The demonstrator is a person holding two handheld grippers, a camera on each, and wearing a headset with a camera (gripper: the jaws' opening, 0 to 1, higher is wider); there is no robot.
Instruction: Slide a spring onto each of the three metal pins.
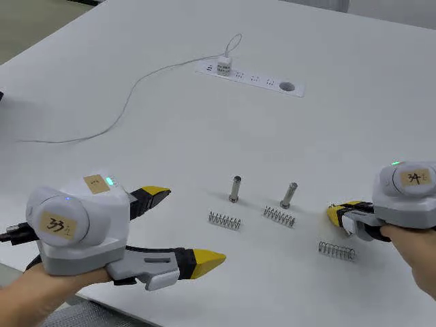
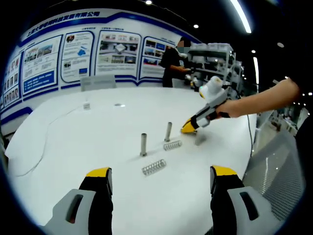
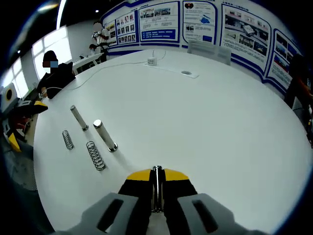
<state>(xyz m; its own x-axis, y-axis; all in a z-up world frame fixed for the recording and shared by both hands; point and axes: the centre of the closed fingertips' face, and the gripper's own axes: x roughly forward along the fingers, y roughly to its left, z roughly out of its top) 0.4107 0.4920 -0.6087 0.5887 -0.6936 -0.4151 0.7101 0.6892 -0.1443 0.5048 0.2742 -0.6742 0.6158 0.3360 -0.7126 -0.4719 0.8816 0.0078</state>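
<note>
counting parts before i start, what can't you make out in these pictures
1. Third pin: two pins stand on the table; a grey shape under the right gripper, left gripper view, is too blurred to call a pin.
2. Silvery strip between the right gripper's shut jaws, right gripper view: mostly covered by the jaws, so unidentifiable.
3. Wall posters, left gripper view: text too small to read.

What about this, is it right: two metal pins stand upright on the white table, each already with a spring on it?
Not quite. The two metal pins stand upright on the white table, but both are bare; the head view shows three springs lying flat on it.
</note>
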